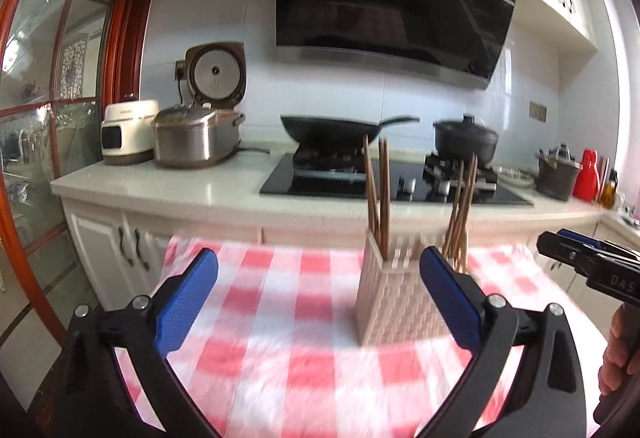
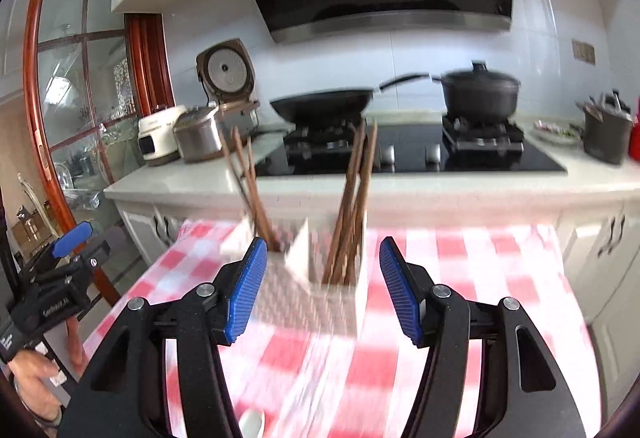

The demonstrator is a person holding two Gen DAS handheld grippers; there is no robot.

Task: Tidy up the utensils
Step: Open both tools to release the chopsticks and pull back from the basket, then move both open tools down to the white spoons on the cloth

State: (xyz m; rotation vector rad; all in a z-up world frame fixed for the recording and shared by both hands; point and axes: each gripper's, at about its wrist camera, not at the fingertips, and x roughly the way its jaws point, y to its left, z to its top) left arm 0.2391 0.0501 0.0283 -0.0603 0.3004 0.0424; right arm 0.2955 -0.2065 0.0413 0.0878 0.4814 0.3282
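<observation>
Holder (image 2: pixel 320 294) standing on checked cloth (image 2: pixel 460 278), chopsticks (image 2: pixel 352 198) leaning in two compartments. Left gripper (image 1: pixel 320 302) gaping wide, right gripper (image 2: pixel 322 290) parted; both grasping nothing. Risk: finger (image 1: pixel 448 298) clipping holder, tipping it, spilling chopsticks; cloth sliding.

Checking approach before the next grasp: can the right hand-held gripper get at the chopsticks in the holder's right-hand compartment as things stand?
Probably yes. The right hand-held gripper is open and empty, the chopsticks stand straight ahead in the holder, and nothing lies between. The left hand-held gripper is off to the side.
</observation>
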